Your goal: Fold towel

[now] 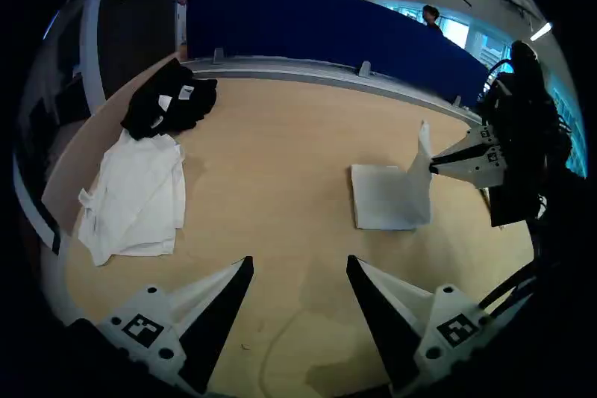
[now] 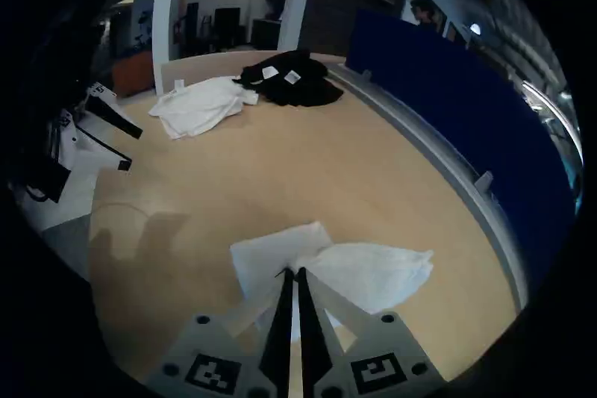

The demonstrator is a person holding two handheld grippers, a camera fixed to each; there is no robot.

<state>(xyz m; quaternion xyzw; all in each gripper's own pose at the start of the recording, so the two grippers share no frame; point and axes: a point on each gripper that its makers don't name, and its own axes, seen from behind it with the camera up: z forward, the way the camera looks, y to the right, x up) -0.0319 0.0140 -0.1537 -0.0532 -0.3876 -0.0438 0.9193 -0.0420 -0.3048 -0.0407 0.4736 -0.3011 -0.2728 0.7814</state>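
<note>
at lower centre of the right gripper view, the right gripper (image 2: pixel 292 276) is pinched on the towel (image 2: pixel 373 271), one edge raised off the table (image 2: pixel 261 166). at the bottom of the left gripper view the left gripper (image 1: pixel 298 278) gapes wide, with the towel well apart at centre right.

A light wooden table (image 1: pixel 283 144) with a rounded near edge carries three things in the left gripper view; a white towel (image 1: pixel 384 200) lies right of centre, mostly flat, its right edge raised off the wood; a crumpled white garment (image 1: pixel 138 200) lies at the left; a heap of black clothes (image 1: pixel 168 103) with white tags sits at the upper left, touching the garment's top.
</note>
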